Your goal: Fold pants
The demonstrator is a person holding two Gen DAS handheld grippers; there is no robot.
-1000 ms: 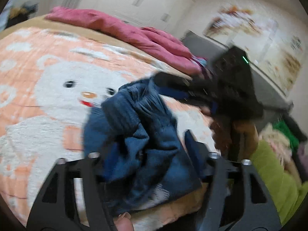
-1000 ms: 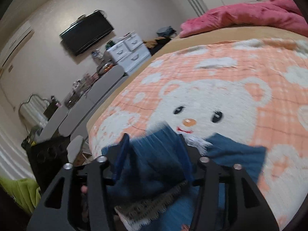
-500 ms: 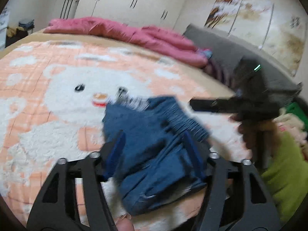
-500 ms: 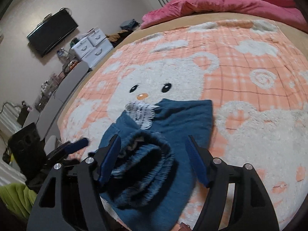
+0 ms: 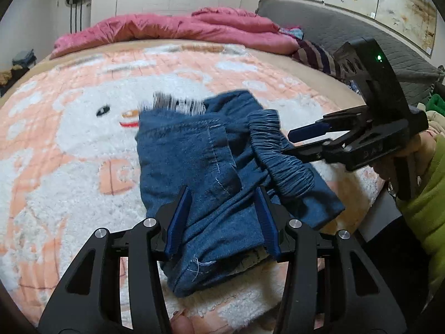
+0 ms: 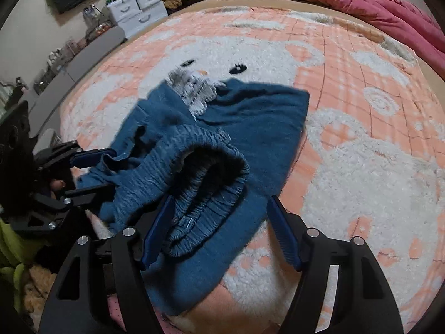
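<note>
The pants (image 5: 211, 172) are lying bunched on the blanket (image 5: 69, 167), between both grippers' spread, empty jaws; the waistband (image 6: 194, 172) is gaping and could unroll the fold.

bed (image 5: 83, 64) carrying a fuzzy peach-and-white bear-face blanket (image 5: 55, 167), blue denim pants (image 5: 200, 172) lying bunched on the blanket near its front edge, pink quilt (image 5: 167, 27) lying crumpled along the far side, striped cloth (image 5: 317, 55) sitting beside the quilt
</note>
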